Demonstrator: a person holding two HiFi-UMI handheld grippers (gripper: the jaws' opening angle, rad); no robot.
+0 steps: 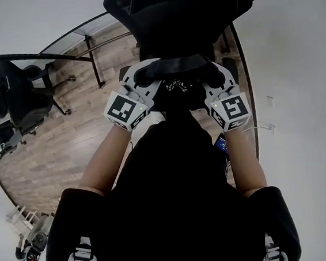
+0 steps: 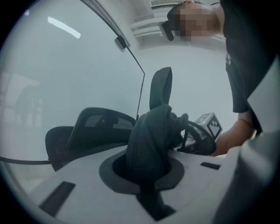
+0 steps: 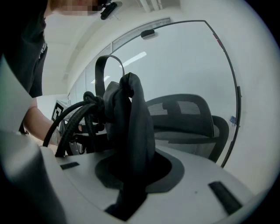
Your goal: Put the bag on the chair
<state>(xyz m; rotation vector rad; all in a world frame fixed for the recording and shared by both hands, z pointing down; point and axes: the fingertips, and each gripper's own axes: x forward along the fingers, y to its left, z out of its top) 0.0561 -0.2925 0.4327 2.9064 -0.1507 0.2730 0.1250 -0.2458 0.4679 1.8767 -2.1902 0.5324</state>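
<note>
Left gripper [image 2: 148,173]: jaws closed on a bunched fold of the black bag [image 2: 153,131]. Right gripper [image 3: 131,175]: jaws clamped the same way on another fold, with the bag's dark cords [image 3: 72,118] looping off to its left. You hold the bag up between the two grippers, which sit just beside each other, close in front of you. The black chair [image 1: 173,10] stands just past the bag on the far side. A second chair [image 1: 23,95] stands far left on the wood floor [image 1: 77,142].
</note>
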